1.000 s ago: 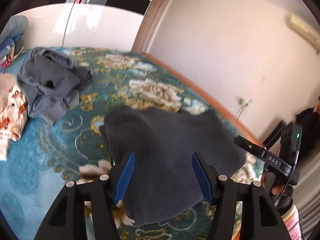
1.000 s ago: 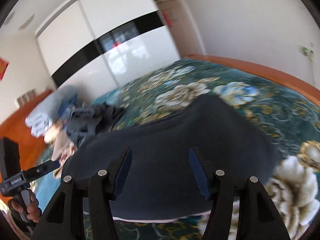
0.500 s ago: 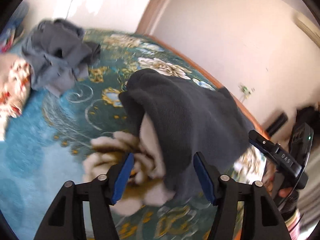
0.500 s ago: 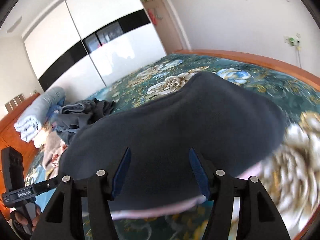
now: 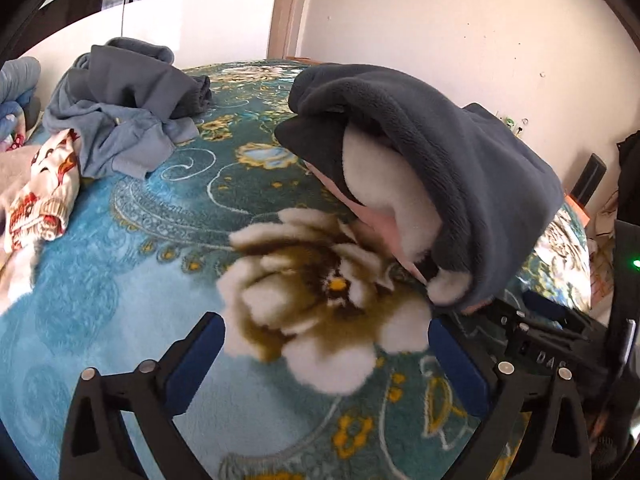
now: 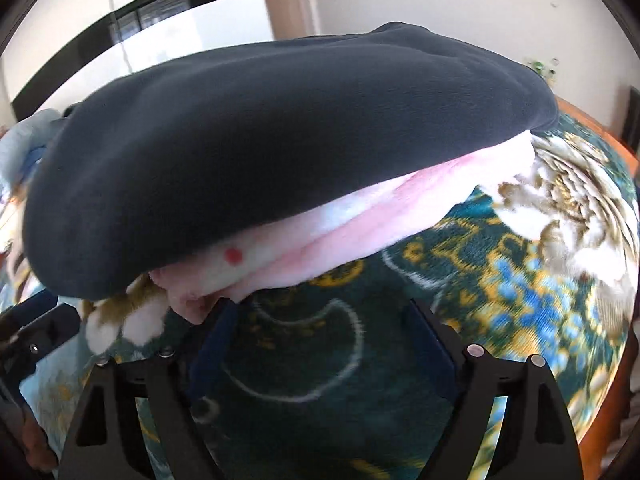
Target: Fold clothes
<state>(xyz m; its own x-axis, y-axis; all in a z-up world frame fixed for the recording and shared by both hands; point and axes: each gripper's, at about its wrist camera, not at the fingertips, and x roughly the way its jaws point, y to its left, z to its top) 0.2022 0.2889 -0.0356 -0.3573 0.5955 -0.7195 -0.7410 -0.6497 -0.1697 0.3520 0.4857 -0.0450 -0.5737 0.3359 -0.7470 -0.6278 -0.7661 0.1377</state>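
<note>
A dark grey fleece garment [image 5: 460,152] with a white and pink lining lies folded in a thick pile on the floral teal bedspread [image 5: 120,280]. It fills the right wrist view [image 6: 260,136], its pink lining [image 6: 360,224] showing along the near edge. My left gripper [image 5: 326,356] is open and empty, low over the bedspread, left of the pile. My right gripper [image 6: 320,336] is open and empty just in front of the pile's near edge; its left fingertip [image 6: 218,320] is close to the pink lining.
A heap of grey-blue clothes [image 5: 124,108] lies at the far left of the bed, with a patterned white and orange garment [image 5: 44,196] beside it. The other gripper's body [image 5: 560,340] is at the right. A white wall and wardrobe stand behind.
Both grippers have dropped lower and pulled back off the dark garment, which now lies ahead of them instead of between the fingers. The views have come closer to the bedspread.
</note>
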